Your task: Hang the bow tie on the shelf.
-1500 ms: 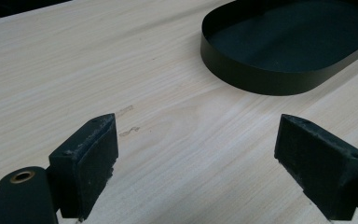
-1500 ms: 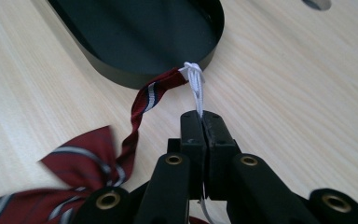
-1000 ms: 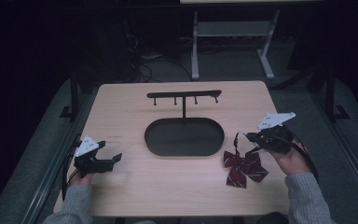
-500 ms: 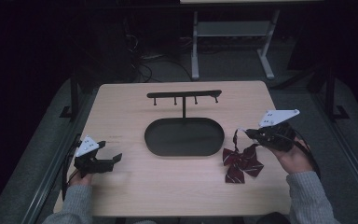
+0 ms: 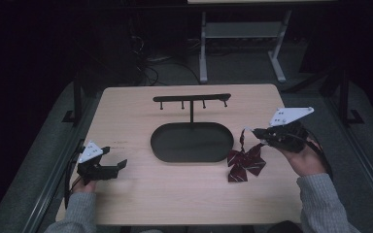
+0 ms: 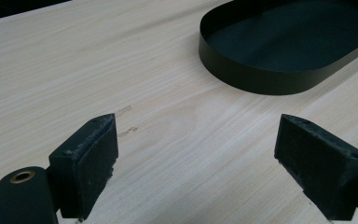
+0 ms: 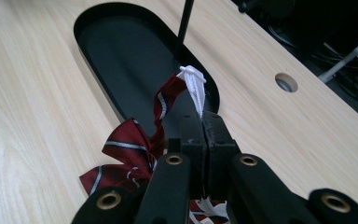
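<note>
Bow tie [image 5: 245, 162] strap pinched by raised right hand-held gripper [image 5: 251, 131], left hand-held gripper [image 5: 117, 162] low, spread

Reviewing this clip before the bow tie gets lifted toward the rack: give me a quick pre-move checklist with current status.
1. Right gripper shut on the white elastic loop: ok.
2. Bow tie off the table: not ok, its bow rests on the wood beside the tray.
3. Hook rack upright, pegs free: ok.
4. Left gripper open, apart from the tray: ok.
5. Loop wide enough for a peg: cannot tell.
</note>
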